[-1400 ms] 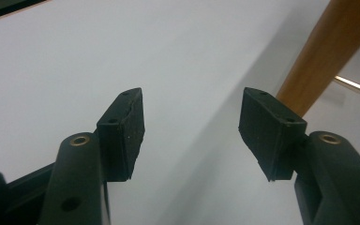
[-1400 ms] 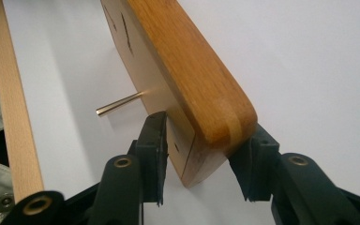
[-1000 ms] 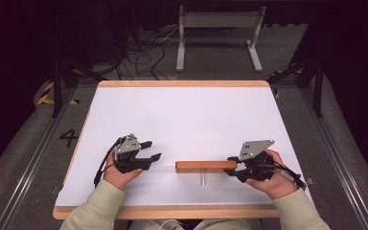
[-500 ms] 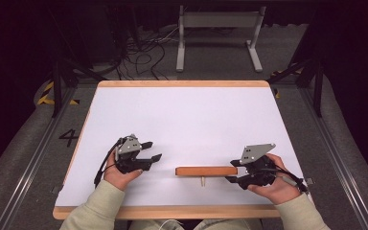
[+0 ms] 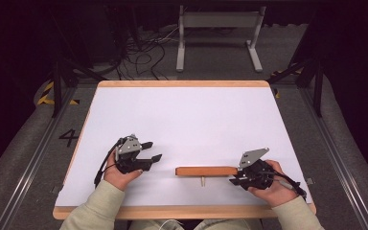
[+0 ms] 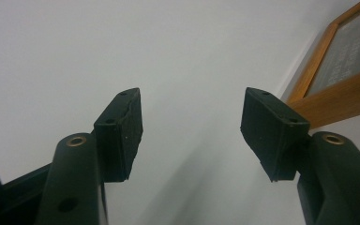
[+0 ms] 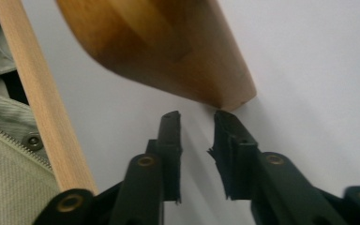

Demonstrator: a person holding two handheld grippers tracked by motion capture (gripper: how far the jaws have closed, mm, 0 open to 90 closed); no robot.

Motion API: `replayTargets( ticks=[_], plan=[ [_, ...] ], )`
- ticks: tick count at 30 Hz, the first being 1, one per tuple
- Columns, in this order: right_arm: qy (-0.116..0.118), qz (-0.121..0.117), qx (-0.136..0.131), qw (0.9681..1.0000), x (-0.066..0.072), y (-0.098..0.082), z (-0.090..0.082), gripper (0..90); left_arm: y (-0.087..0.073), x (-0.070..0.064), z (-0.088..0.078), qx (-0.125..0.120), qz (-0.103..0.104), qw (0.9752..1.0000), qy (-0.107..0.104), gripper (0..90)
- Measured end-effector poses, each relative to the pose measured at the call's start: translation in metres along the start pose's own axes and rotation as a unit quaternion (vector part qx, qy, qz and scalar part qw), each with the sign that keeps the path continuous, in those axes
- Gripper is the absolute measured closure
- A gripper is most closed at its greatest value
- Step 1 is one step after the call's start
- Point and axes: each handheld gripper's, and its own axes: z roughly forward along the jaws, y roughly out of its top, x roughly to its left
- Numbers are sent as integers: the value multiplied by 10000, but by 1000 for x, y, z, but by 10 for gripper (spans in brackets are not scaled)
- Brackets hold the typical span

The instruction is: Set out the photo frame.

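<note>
Wooden block (image 5: 206, 171) lies flat on the white worktop (image 5: 187, 120) near its front edge, between the two hands. The right claw (image 7: 197, 117) sits just off the block's near end, its jaws having just been closing to a narrow gap with nothing between them. The left claw (image 5: 152, 151) rests wide and empty, well apart from the block.

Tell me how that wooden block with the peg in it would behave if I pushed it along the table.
The wooden block looks solid and stiff, so it probably slides as one piece. Its flat faces and the short peg sticking out sideways likely stop it rolling. Pushed at one end by the right tongs, it may pivot rather than travel straight.
</note>
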Motion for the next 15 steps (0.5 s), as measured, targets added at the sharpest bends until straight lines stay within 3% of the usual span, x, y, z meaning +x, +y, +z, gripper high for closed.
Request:
replayTargets(
  ticks=[6, 15],
  plan=[
    [174, 72, 23, 9998, -2, -3, 6, 894, 0, 0, 0, -7, -1, 10000, -11, 394],
    [367, 227, -158, 9989, -6, -7, 12, 900, 0, 0, 0, 17, 7, 10000, -8, 393]
  ],
)
